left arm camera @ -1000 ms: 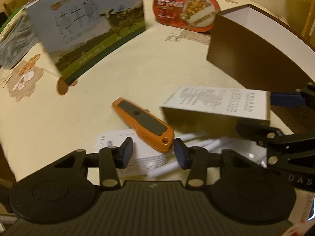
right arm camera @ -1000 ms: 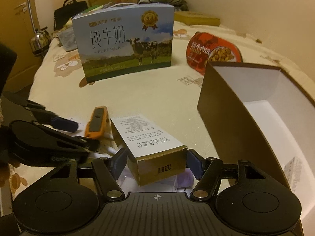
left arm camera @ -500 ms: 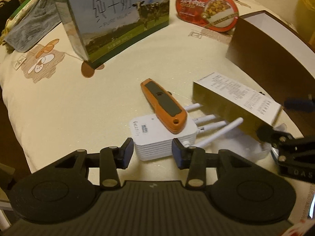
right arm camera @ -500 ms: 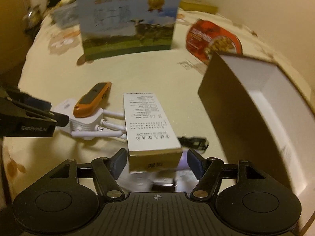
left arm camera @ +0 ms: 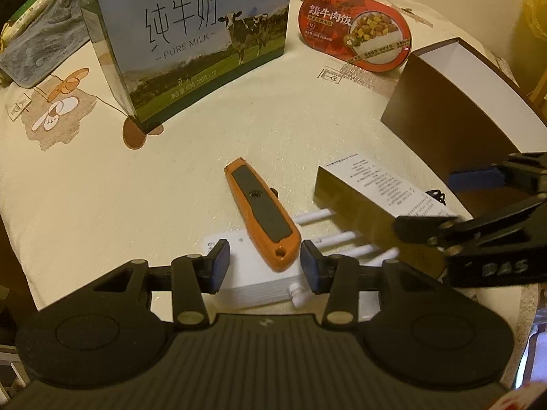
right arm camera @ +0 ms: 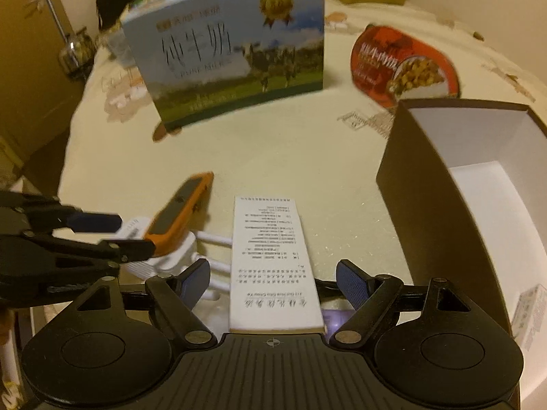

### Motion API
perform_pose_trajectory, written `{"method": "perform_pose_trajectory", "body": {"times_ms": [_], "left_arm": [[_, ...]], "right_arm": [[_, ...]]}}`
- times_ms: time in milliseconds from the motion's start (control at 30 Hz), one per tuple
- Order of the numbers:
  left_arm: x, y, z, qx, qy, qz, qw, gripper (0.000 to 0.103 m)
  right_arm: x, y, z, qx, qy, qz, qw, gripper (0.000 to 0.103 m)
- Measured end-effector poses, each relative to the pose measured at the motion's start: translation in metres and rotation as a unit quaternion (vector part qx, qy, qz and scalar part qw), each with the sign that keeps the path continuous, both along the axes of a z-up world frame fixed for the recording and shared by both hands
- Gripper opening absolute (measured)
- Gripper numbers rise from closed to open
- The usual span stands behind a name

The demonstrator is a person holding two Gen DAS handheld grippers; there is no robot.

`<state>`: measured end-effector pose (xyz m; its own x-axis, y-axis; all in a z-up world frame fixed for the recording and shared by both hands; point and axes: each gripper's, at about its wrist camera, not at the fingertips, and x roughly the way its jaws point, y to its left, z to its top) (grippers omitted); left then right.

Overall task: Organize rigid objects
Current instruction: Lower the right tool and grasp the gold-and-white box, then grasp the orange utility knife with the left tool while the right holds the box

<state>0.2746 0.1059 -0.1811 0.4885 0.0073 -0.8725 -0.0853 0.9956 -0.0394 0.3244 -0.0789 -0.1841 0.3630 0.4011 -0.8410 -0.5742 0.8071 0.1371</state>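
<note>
An orange utility knife (left arm camera: 261,210) lies on top of a white router (left arm camera: 253,275) with several white antennas. My left gripper (left arm camera: 263,266) is open, its fingers on either side of the router and the knife's near end. A gold box with a white printed top (right arm camera: 271,263) lies between the open fingers of my right gripper (right arm camera: 273,282); the fingers stand apart from its sides. The box (left arm camera: 372,194) and the right gripper (left arm camera: 454,201) also show in the left wrist view. The knife (right arm camera: 179,208), the router (right arm camera: 164,253) and the left gripper (right arm camera: 112,232) show in the right wrist view.
An open brown box with a white inside (right arm camera: 475,184) stands to the right. A blue milk carton (left arm camera: 191,37) stands at the back, a red beef rice tray (left arm camera: 355,44) beside it. A grey bundle (left arm camera: 30,51) is at the far left. The table edge runs along the left.
The right gripper has opened wider around the gold box, which now lies on the table. The left gripper has moved forward around the router and the knife's end.
</note>
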Motion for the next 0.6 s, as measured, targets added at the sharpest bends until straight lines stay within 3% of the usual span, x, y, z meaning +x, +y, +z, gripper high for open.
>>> {"method": "perform_pose_trajectory", "body": {"times_ms": [167, 300, 367, 600], "left_arm": [[0.012, -0.003, -0.004, 0.001, 0.008, 0.006, 0.9999, 0.040], [0.024, 0.000, -0.010, -0.007, 0.017, 0.013, 0.9997, 0.040], [0.029, 0.001, -0.012, -0.005, 0.021, 0.013, 0.9997, 0.041], [0.053, 0.006, -0.021, -0.004, 0.038, 0.015, 0.9991, 0.042]], "right_arm": [[0.009, 0.013, -0.014, -0.014, 0.013, 0.014, 1.000, 0.076], [0.017, 0.016, -0.020, -0.018, 0.022, 0.008, 1.000, 0.059], [0.020, 0.017, -0.022, -0.018, 0.025, 0.008, 0.999, 0.057], [0.016, 0.012, -0.016, -0.013, -0.019, -0.003, 1.000, 0.055]]}}
